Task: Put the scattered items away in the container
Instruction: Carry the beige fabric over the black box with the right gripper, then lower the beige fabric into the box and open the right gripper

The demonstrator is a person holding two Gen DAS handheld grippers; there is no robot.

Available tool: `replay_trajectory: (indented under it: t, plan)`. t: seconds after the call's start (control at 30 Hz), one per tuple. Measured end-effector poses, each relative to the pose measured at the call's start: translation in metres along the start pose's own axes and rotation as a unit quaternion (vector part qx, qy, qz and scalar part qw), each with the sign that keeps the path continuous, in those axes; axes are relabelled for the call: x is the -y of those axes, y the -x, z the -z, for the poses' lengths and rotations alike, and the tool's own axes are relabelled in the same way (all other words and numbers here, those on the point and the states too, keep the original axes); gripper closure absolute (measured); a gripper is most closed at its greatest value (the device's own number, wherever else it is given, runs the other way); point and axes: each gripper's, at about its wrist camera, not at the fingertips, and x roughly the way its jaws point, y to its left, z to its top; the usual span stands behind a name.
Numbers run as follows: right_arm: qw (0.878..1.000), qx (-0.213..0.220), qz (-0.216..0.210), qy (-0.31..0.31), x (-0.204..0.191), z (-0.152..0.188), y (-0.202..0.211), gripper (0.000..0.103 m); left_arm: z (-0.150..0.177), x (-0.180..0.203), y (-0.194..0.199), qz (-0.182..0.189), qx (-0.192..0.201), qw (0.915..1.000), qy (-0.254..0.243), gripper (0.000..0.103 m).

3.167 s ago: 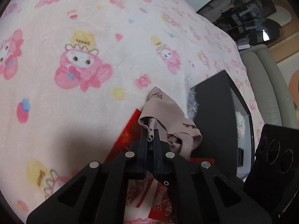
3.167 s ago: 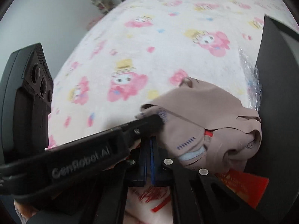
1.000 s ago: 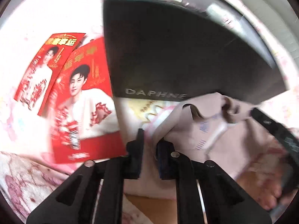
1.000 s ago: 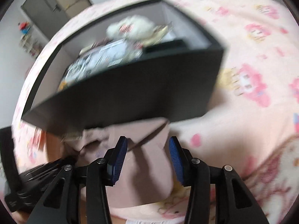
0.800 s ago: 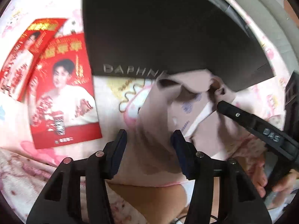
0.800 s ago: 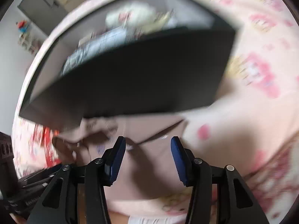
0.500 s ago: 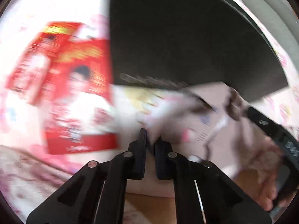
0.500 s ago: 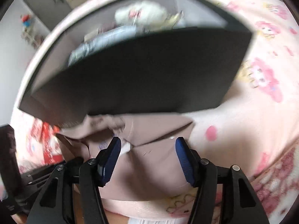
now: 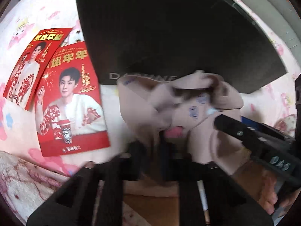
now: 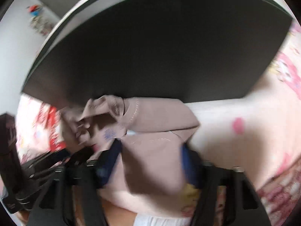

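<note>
Currently one crumpled beige garment [image 9: 190,101] lies on the bed against the black box [image 9: 169,28]; two red cards [image 9: 71,103] beside it. Left gripper [image 9: 150,141] fingers narrow, pinching garment; right gripper [image 10: 150,154] fingers wide around it.

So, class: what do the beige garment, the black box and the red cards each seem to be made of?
Beige garment: soft knit fabric, probably; it folds limply and shows stitched seams.
Black box: matte cardboard by its look; flat stiff wall, printed lettering.
Red cards: printed card or paper, likely glossy; thin, flat, sharp-edged.
</note>
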Motion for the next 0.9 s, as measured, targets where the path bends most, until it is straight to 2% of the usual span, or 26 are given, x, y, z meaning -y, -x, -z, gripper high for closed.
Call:
replay_trajectory:
  t: [0.07, 0.1, 0.2, 0.27, 0.3, 0.37, 0.43, 0.53, 0.6, 0.67, 0.73, 0.83, 0.87, 0.9]
  plan:
    - [0.999, 0.025, -0.019, 0.021, -0.009, 0.003, 0.015, 0.083, 0.004, 0.0, 0.019, 0.038, 0.01, 0.9992, 0.007, 0.097]
    - [0.998, 0.038, -0.033, 0.024, -0.011, 0.004, 0.025, 0.099, 0.004, 0.002, 0.031, 0.051, 0.018, 0.9985, 0.003, 0.097]
    - [0.995, 0.062, -0.068, 0.025, -0.011, 0.001, 0.054, 0.1, 0.0, 0.015, 0.081, 0.064, 0.068, 0.995, -0.033, 0.097]
    - [0.992, 0.09, -0.082, 0.033, -0.016, -0.019, 0.072, 0.1, -0.01, 0.025, 0.118, 0.07, 0.109, 0.9901, -0.055, 0.097]
    - [0.989, 0.111, -0.093, 0.04, -0.019, -0.026, 0.089, 0.1, -0.025, 0.041, 0.129, 0.073, 0.124, 0.9876, -0.062, 0.097]
    - [0.982, 0.145, -0.111, 0.048, -0.014, -0.029, 0.113, 0.1, -0.076, 0.058, 0.146, 0.079, 0.155, 0.9814, -0.081, 0.097]
    - [0.974, 0.183, -0.124, 0.061, -0.021, -0.047, 0.136, 0.1, -0.103, 0.075, 0.16, 0.077, 0.185, 0.9749, -0.098, 0.097]
    - [0.966, 0.22, -0.12, 0.067, -0.027, -0.079, 0.153, 0.1, -0.153, 0.087, 0.172, 0.066, 0.216, 0.9679, -0.111, 0.097]
    - [0.967, 0.22, -0.109, 0.069, -0.021, -0.098, 0.149, 0.099, -0.18, 0.087, 0.153, 0.068, 0.201, 0.9727, -0.095, 0.097]
    - [0.977, 0.183, -0.094, 0.047, -0.002, -0.111, 0.131, 0.099, -0.196, 0.077, 0.13, 0.063, 0.166, 0.9808, -0.081, 0.097]
    - [0.988, 0.129, -0.076, 0.033, 0.012, -0.12, 0.101, 0.097, -0.203, 0.07, 0.105, 0.035, 0.132, 0.9877, -0.076, 0.096]
    - [0.997, 0.065, -0.039, 0.016, 0.028, -0.121, 0.067, 0.089, -0.207, 0.057, 0.069, -0.017, 0.087, 0.9934, -0.073, 0.093]
    - [0.998, 0.054, -0.034, 0.01, 0.033, -0.121, 0.061, 0.085, -0.209, 0.05, 0.058, -0.032, 0.069, 0.995, -0.065, 0.092]
    - [0.998, 0.054, -0.029, 0.006, 0.036, -0.119, 0.061, 0.082, -0.21, 0.046, 0.049, -0.04, 0.061, 0.9956, -0.059, 0.086]
